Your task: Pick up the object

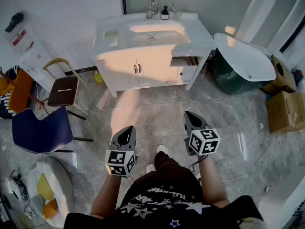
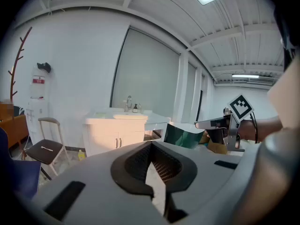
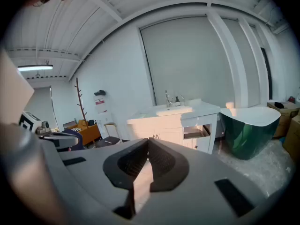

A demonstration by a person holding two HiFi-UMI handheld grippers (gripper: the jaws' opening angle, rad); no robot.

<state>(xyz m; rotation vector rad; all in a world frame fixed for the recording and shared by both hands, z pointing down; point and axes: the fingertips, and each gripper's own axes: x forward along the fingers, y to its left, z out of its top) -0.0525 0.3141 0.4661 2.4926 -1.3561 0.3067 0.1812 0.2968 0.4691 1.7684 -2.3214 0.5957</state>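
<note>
Ahead, dark bottle (image 1: 165, 14) on white vanity (image 1: 143, 73); left tongs (image 1: 127, 130), right tongs (image 1: 190, 114) closed.

I see the floor (image 1: 143, 109) as polished grey stone tile, glossy, with soft reflections. The cabinet (image 1: 124, 70) is smooth white and slightly glossy; its tap (image 1: 150, 6) is shiny metal. The tub (image 1: 228, 75) has a glossy green outside. The boxes (image 1: 285, 109) are matt brown cardboard. The left gripper (image 2: 150, 146) and right gripper (image 3: 146, 142) have matt grey plastic shells; their pads (image 3: 161, 161) look like black ribbed rubber.
</note>
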